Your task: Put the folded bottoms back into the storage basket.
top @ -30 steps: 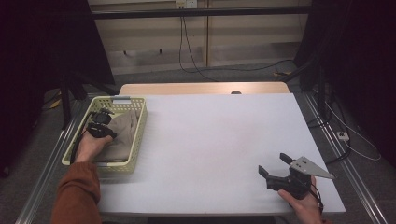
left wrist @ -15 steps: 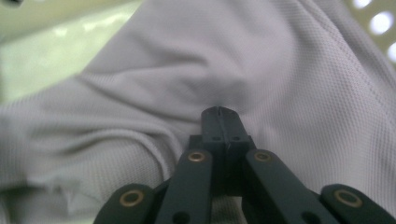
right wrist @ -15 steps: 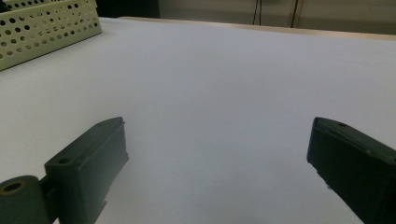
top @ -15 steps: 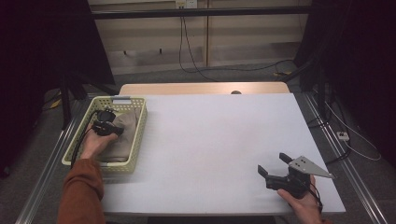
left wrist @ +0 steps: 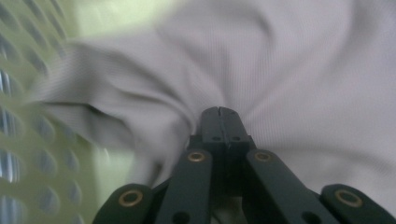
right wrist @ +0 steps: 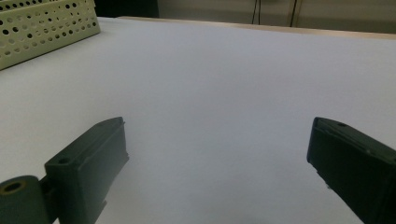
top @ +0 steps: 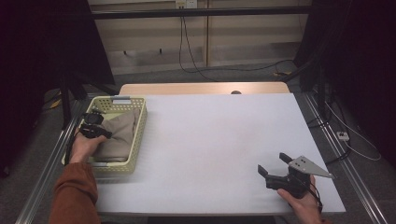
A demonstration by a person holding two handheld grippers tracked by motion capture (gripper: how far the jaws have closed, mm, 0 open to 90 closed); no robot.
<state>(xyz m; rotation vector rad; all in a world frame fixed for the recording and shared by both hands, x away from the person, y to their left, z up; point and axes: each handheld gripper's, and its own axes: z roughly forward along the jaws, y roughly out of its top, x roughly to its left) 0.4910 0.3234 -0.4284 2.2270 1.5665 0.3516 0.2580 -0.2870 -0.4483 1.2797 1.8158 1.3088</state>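
A beige cloth (top: pixel 120 136) lies crumpled in a pale yellow perforated basket (top: pixel 138 140) at the table's left. My left gripper (top: pixel 108 136) is down inside the basket, over the cloth's left part. In the left gripper view its jaws (left wrist: pixel 219 115) are shut with a fold of the cloth (left wrist: pixel 289 70) pinched at their tips, and the basket wall (left wrist: pixel 28 140) is blurred at the left. My right gripper (top: pixel 272 163) rests low at the near right of the white table (top: pixel 215 135), open with nothing between its fingers (right wrist: pixel 88 158).
The basket's corner (right wrist: pixel 46 23) sits far off at the upper left of the right gripper view. A wooden strip (top: pixel 201 88) runs along the table's far edge. Metal rails (top: pixel 345 163) flank the table, and cables (top: pixel 345 135) lie on the floor to the right.
My left gripper has shifted slightly left and nearer inside the basket, with the cloth bunched at its jaws. The right gripper has stayed where it was.
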